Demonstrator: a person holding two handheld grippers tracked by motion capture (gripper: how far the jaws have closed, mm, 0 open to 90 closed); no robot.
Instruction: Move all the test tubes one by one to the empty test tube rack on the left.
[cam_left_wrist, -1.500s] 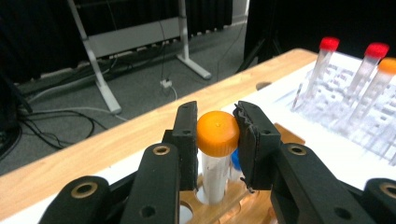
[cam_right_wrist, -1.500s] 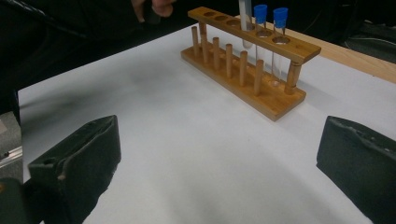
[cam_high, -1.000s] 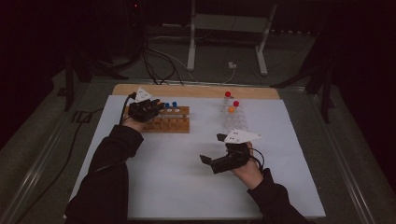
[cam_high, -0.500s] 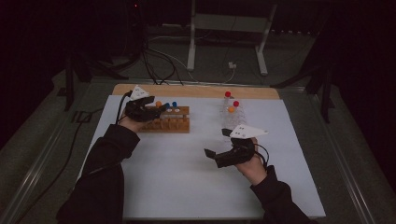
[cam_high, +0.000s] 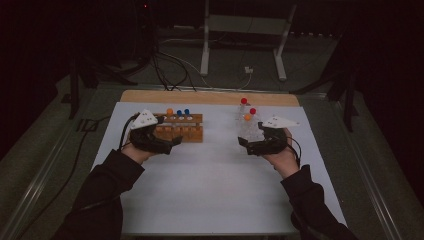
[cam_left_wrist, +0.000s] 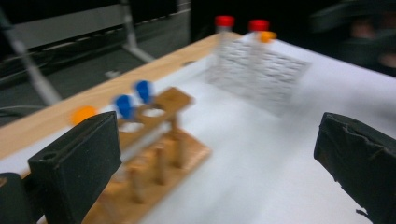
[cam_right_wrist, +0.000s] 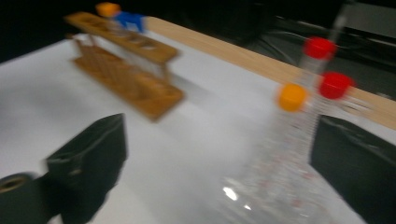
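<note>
Grippers wide apart and empty: left gripper (cam_high: 172, 143) beside wooden rack (cam_high: 186, 133), right gripper (cam_high: 243, 145) by clear rack (cam_high: 248, 129).

White counter (cam_high: 210, 190) top with a wood strip (cam_high: 210, 97) along its far edge, metal rail (cam_high: 45, 170) down the left side, grey floor all around. Behind the counter: a light metal stand (cam_high: 242, 30) on 2 legs, a white plug or adapter (cam_high: 247, 70) on the floor between them, black cables (cam_high: 165, 65) snaking across the floor to the left of it, and dark equipment legs (cam_high: 80, 75) at far left and far right (cam_high: 350, 90). Small dark flat object (cam_high: 86, 124) on the floor just off the counter's left edge, can't tell what it is.
</note>
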